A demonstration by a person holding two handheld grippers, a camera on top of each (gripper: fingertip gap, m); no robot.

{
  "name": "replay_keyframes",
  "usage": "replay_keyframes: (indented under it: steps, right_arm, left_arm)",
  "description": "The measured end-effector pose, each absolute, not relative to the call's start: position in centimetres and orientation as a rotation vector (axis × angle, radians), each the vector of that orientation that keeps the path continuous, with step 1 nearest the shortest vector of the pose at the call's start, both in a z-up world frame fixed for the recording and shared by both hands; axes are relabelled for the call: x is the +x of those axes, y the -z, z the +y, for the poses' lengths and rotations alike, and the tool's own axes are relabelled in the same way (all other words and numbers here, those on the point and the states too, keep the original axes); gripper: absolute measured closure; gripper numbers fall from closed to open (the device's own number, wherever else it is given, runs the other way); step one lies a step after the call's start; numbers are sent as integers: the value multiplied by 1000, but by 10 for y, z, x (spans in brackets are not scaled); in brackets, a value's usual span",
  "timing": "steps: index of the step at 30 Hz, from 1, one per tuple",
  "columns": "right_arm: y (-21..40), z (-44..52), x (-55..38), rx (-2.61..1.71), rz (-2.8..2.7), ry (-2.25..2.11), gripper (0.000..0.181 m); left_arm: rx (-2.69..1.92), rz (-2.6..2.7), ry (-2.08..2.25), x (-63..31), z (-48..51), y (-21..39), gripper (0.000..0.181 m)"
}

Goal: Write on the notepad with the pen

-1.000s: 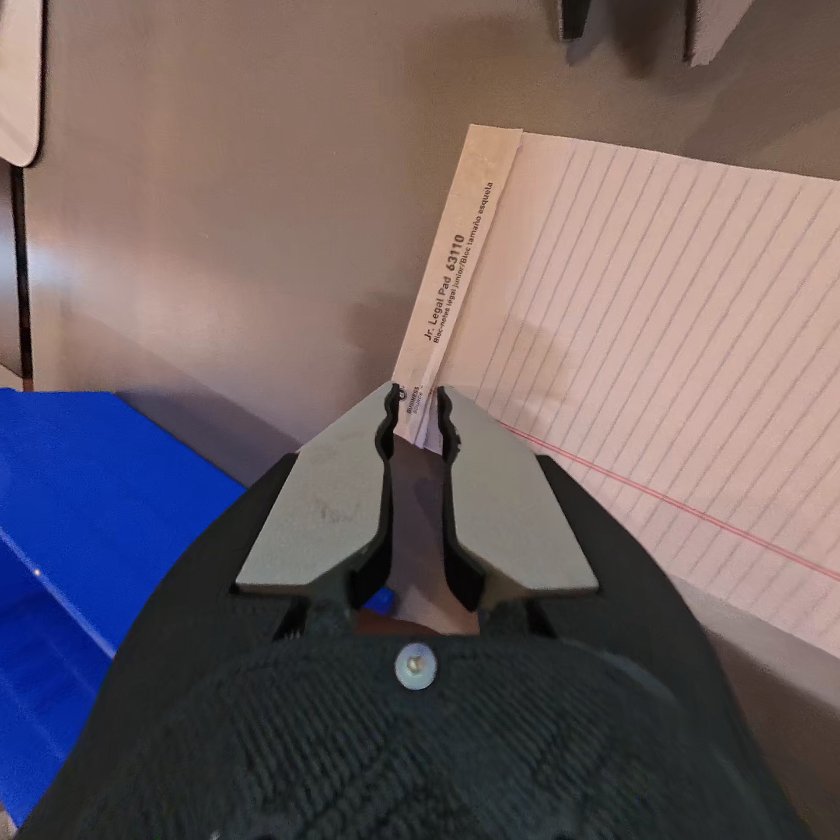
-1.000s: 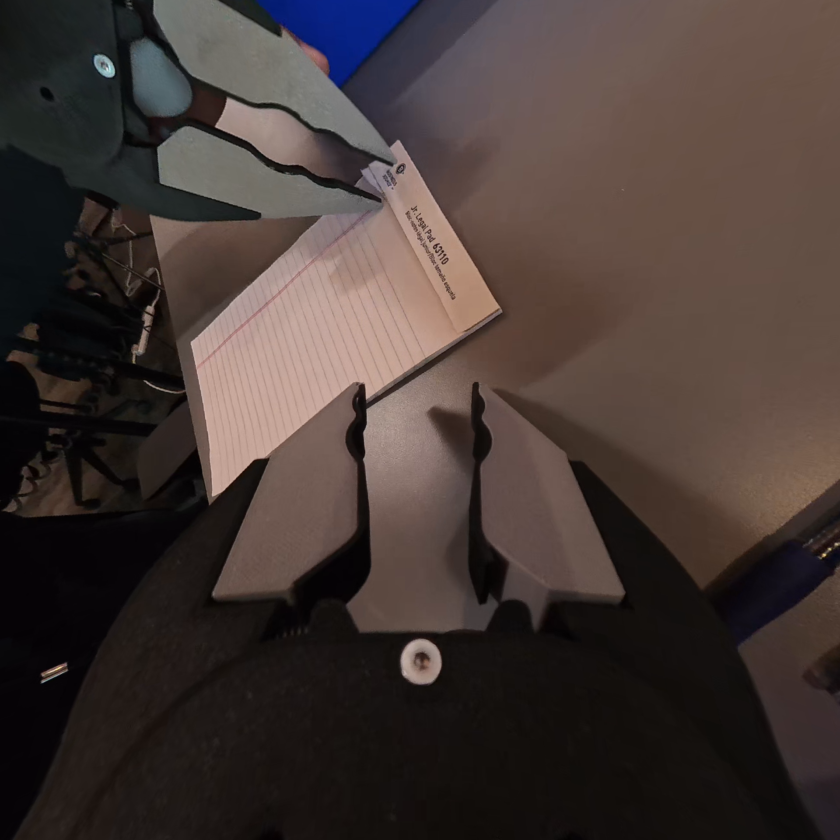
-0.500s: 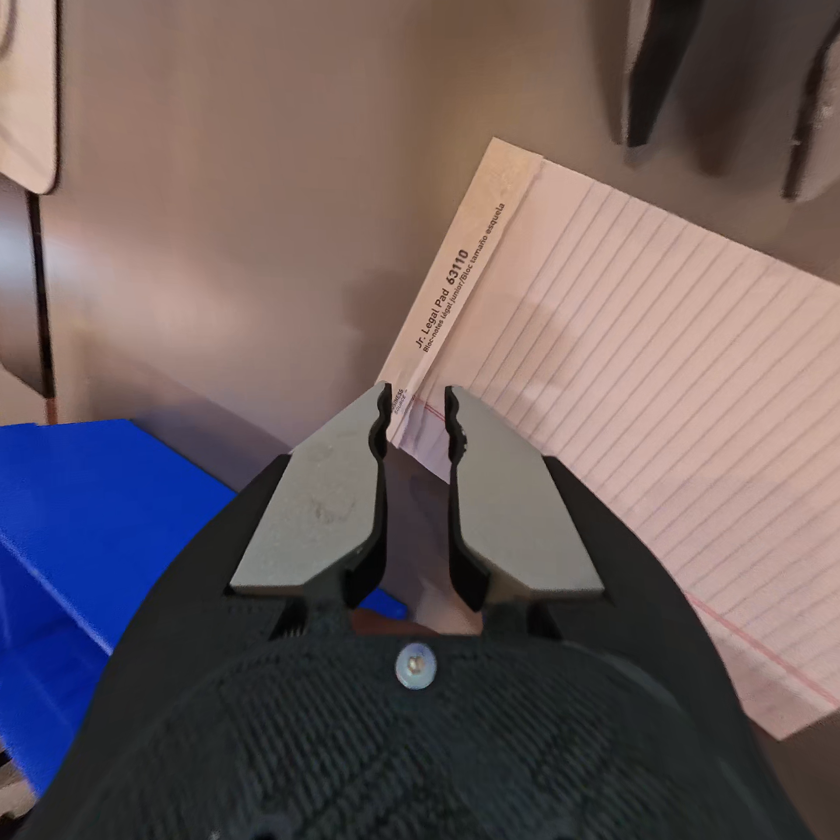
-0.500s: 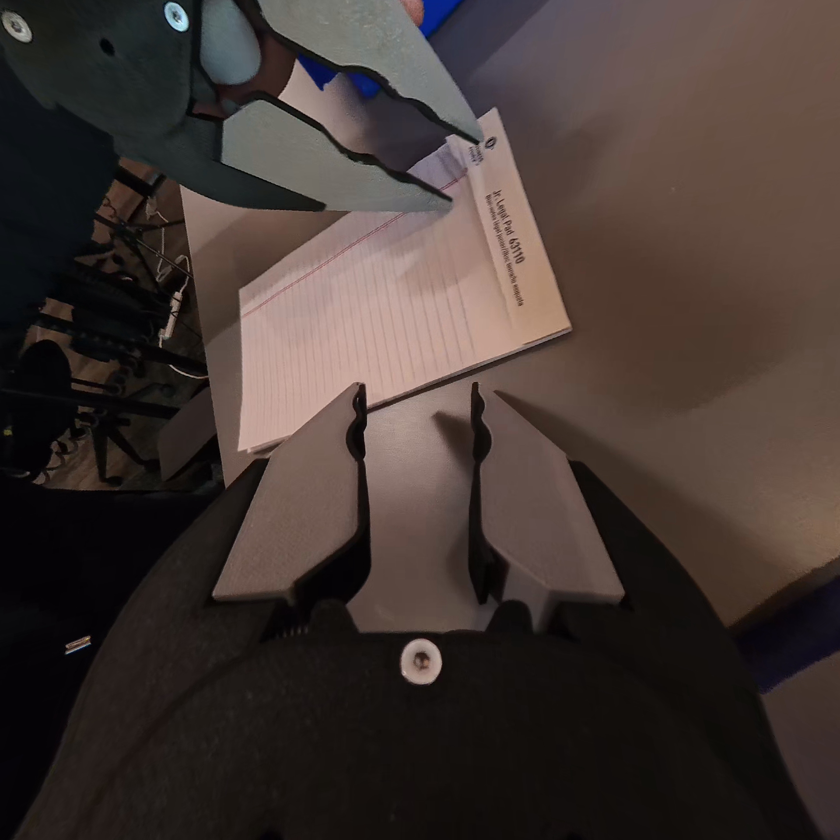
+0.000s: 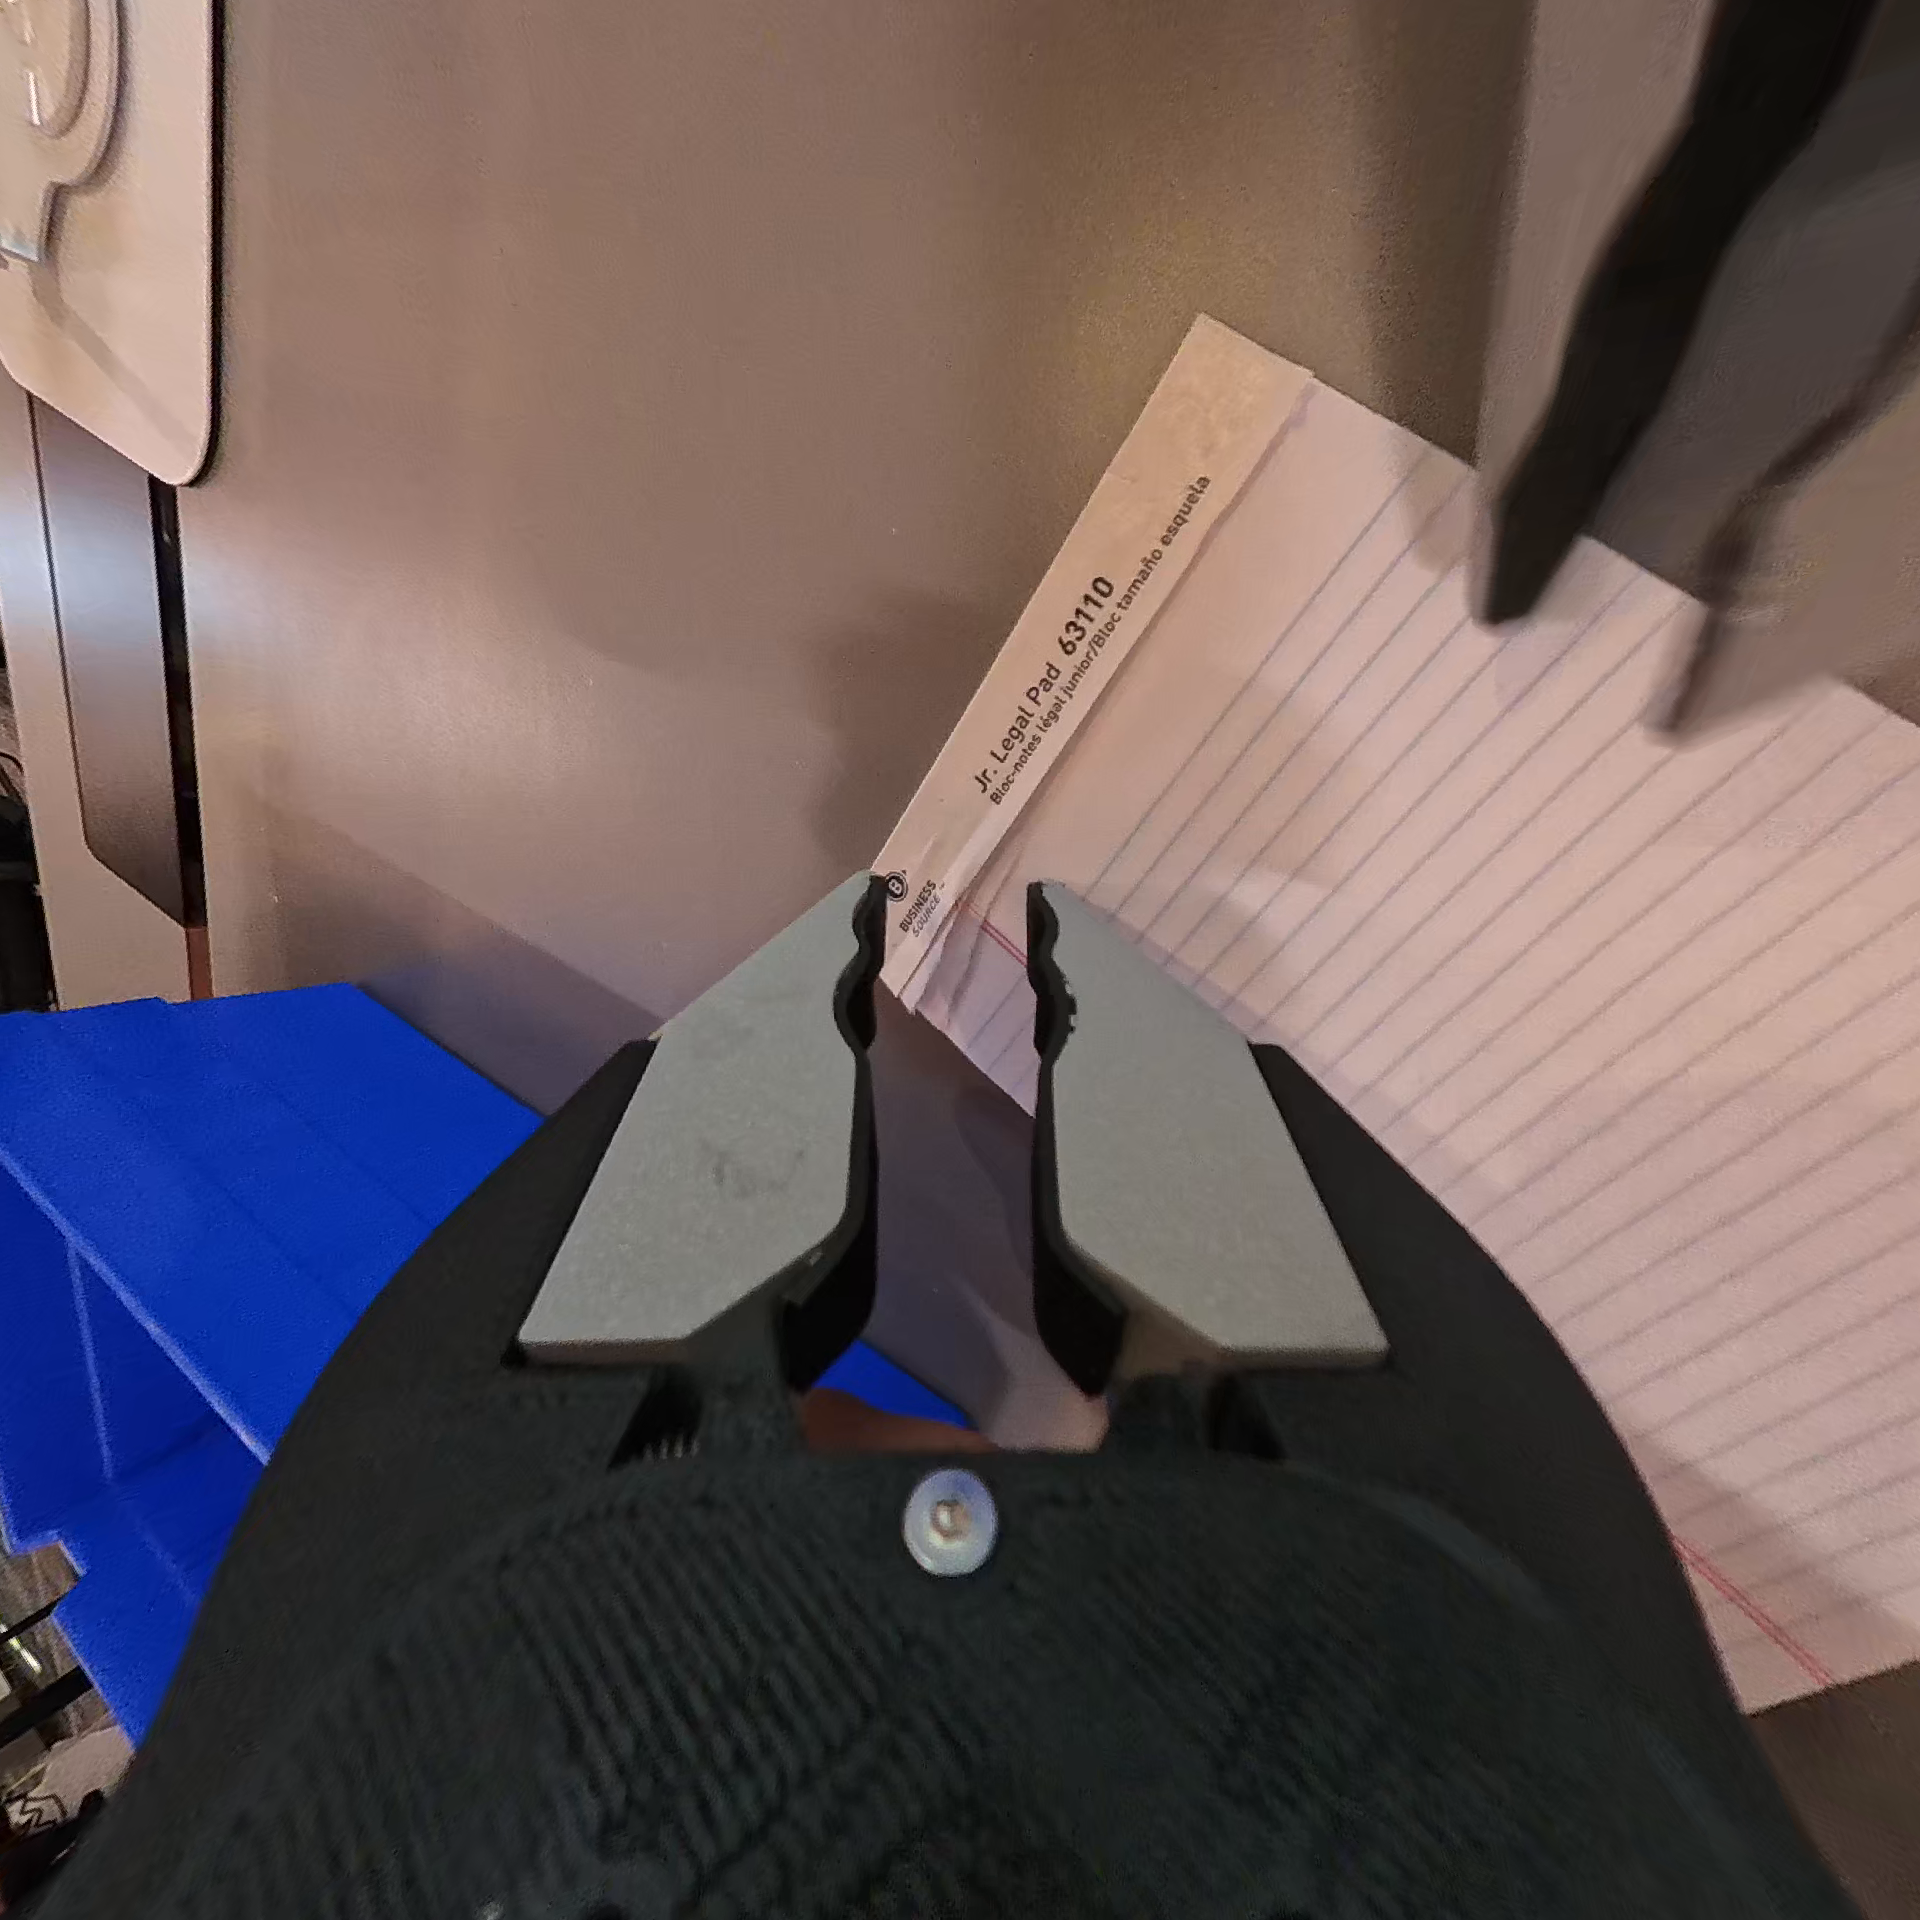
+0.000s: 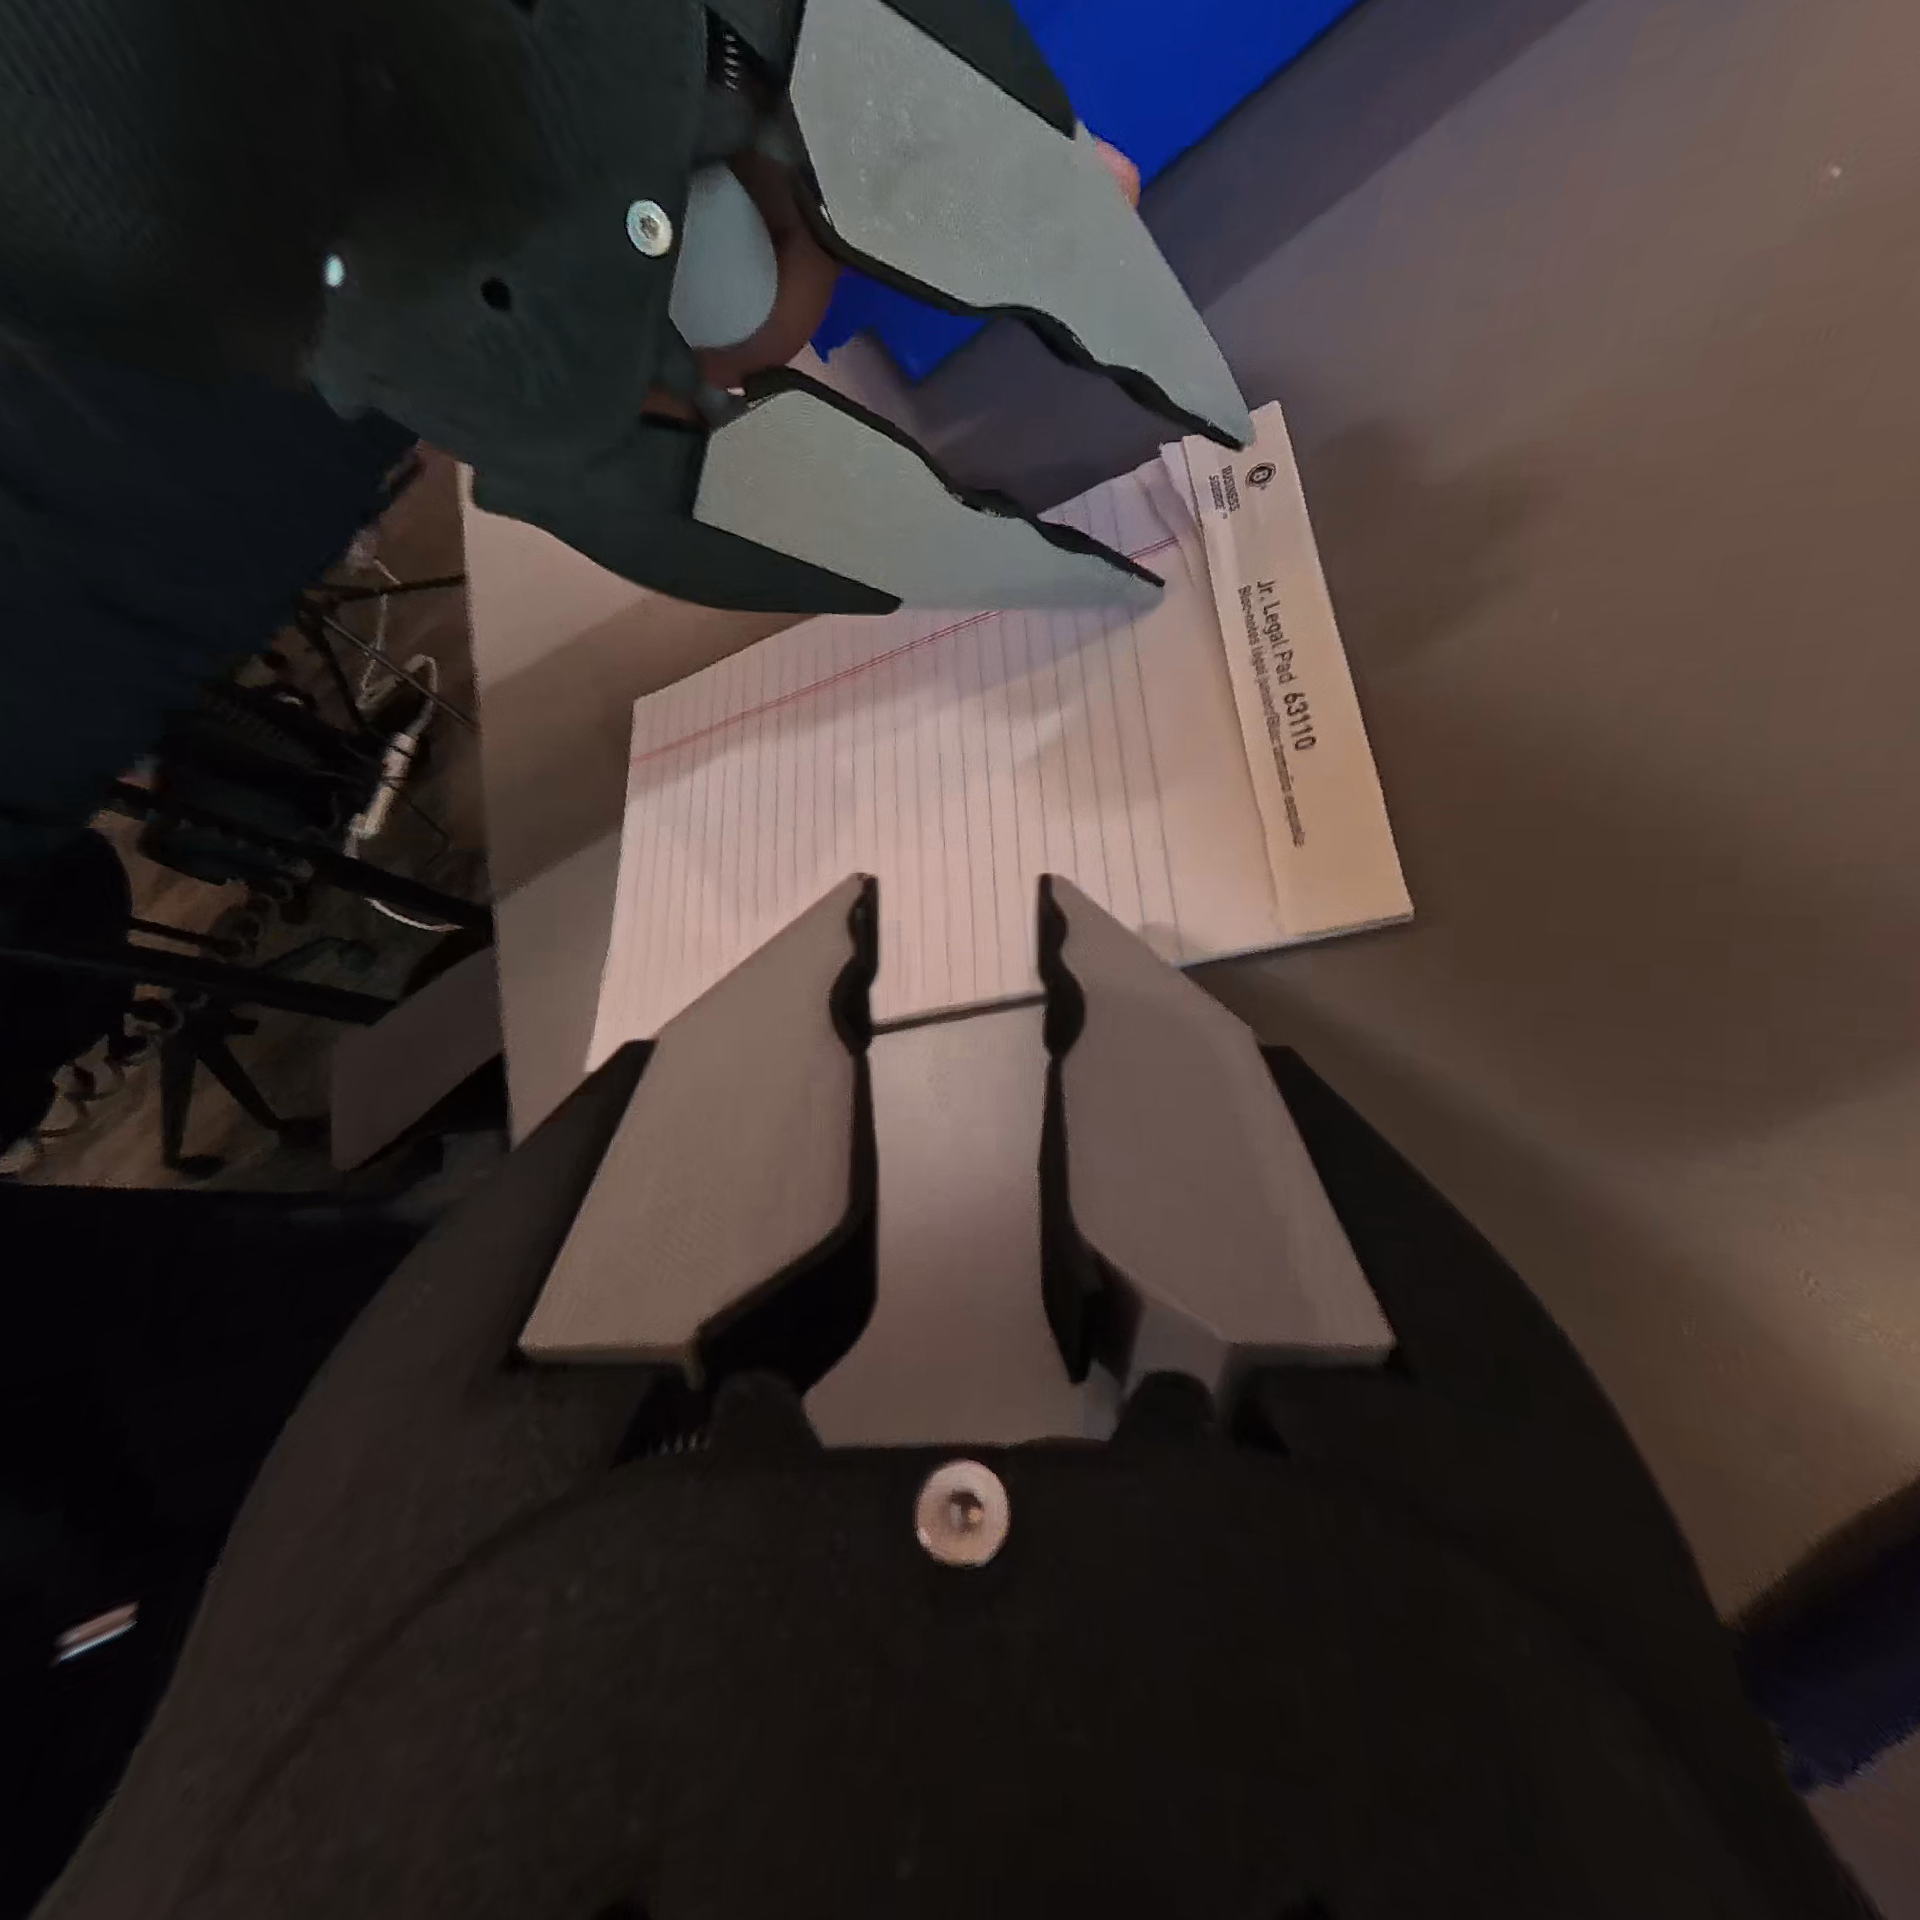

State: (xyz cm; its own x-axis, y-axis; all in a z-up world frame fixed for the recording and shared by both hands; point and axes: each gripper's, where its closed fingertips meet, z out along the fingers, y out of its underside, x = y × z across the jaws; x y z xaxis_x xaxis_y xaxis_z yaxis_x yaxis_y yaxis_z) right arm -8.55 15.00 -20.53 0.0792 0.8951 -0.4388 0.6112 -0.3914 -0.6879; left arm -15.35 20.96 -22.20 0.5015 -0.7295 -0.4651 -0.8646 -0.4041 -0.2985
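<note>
Notepad corner sits between the parted left claw tips, seemingly touched; right claw gapes empty.

1. The notepad has white pages ruled with thin blue-grey lines, crossed by a red margin line, and a plain cream binding strip with dark print.
2. The desk is a flat grey-brown.
3. The bin is bright blue.
4. Each claw, the left claw and the right claw, has matte grey fingers on a black textured body.
</note>
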Motion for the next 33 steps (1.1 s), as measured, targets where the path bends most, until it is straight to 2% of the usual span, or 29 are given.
replay_keyframes:
  steps: [1, 2, 10, 19, 24, 33]
  right_arm:
    - [217, 151, -87, -2060, -1540, -1125, 175]
    - [226, 152, -88, -2078, -1572, -1049, 181]
    - [229, 146, -87, -2141, -1647, -989, 181]
    - [228, 143, -84, -2136, -1719, -1084, 181]
    - [228, 141, -80, -2146, -1754, -1131, 181]
    - [228, 141, -76, -2143, -1733, -1230, 181]
  left_arm:
    - [-2244, 1309, -358, -153, 210, 222, 156]
    - [-2239, 1311, -357, -152, 210, 221, 155]
    - [-2233, 1364, -339, -147, 211, 222, 157]
    - [-2197, 1452, -276, -129, 215, 226, 169]
    - [-2152, 1550, -342, -121, 222, 223, 158]
    - [-1973, 1720, -320, -106, 227, 223, 159]
